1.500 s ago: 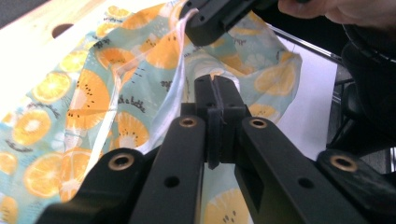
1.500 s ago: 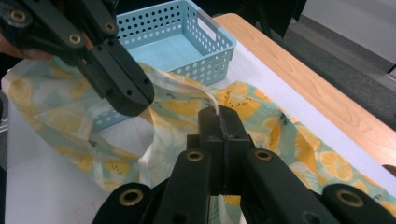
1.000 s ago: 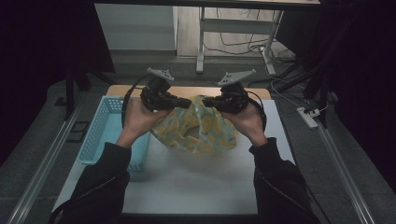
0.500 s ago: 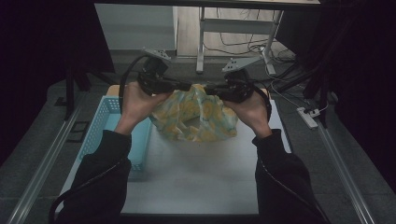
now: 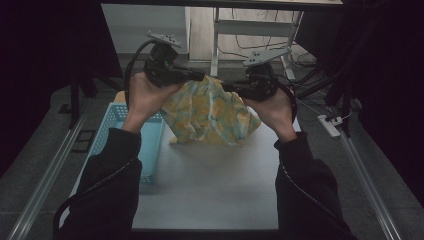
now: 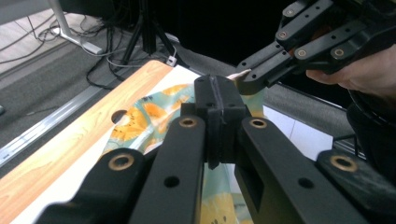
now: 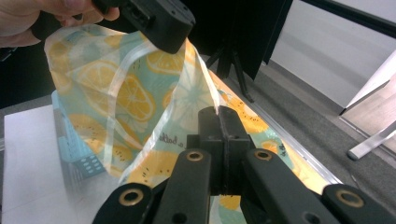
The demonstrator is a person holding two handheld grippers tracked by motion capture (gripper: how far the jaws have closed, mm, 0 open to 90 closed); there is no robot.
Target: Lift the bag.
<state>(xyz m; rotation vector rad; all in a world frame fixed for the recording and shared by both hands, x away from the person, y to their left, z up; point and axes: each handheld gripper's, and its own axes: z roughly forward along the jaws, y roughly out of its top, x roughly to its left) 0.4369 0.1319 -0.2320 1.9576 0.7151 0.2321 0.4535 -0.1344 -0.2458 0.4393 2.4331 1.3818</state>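
Aloft, both grippers' fingers [image 6: 218, 100] clamp the lemon-print bag [image 5: 212, 112], which hangs between them.

Both claws, left claw [image 5: 200, 76] and right claw [image 5: 226, 87], have risen and moved apart, lifting the lemon-print bag [image 5: 212, 112] higher (bottom edge barely on the tabletop [image 5: 210, 185]).

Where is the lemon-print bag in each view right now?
High view: lemon-print bag hangs centre, between both claws.
Left gripper view: bag behind the shut jaws, over the table's wooden edge.
Right gripper view: bag fills the centre-left.
Shared landmark: blue basket, also.
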